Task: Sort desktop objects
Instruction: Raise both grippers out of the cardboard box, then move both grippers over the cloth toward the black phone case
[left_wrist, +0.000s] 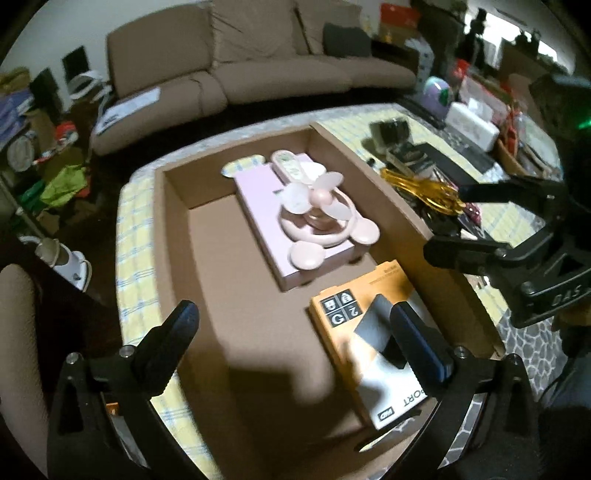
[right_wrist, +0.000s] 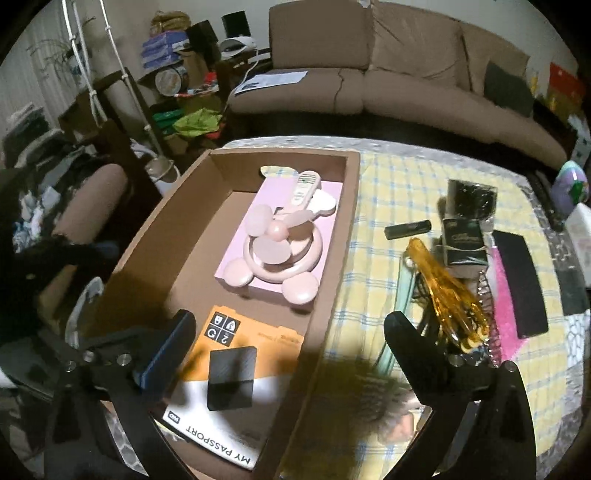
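Over the cardboard box (left_wrist: 177, 236) I have my left hand-held gripper (left_wrist: 295, 334) hanging released, jaws spread wide with nothing between them. Inside the box, at the far end, I see a pink box (left_wrist: 258, 206) with a pink mini fan (left_wrist: 317, 218) lying on top of it. Nearer to me, at the right side of the box floor, an orange and white hard drive package (left_wrist: 369, 354) lies flat. My right hand-held gripper (right_wrist: 291, 336) is also released and holds nothing; its left finger sits over the package (right_wrist: 221, 373) and its right finger over the yellow checked cloth on the tabletop (right_wrist: 388, 192). Right of the box, on that cloth, several things remain outside: a amber hair clip (right_wrist: 443, 288), a small black stick (right_wrist: 406, 229), a dark packaged item (right_wrist: 465, 236), a pink spiral notebook (right_wrist: 498, 295) and a flat black case (right_wrist: 521, 284). From the left camera I see the right hand-held gripper (left_wrist: 443, 225) near the box's right wall.
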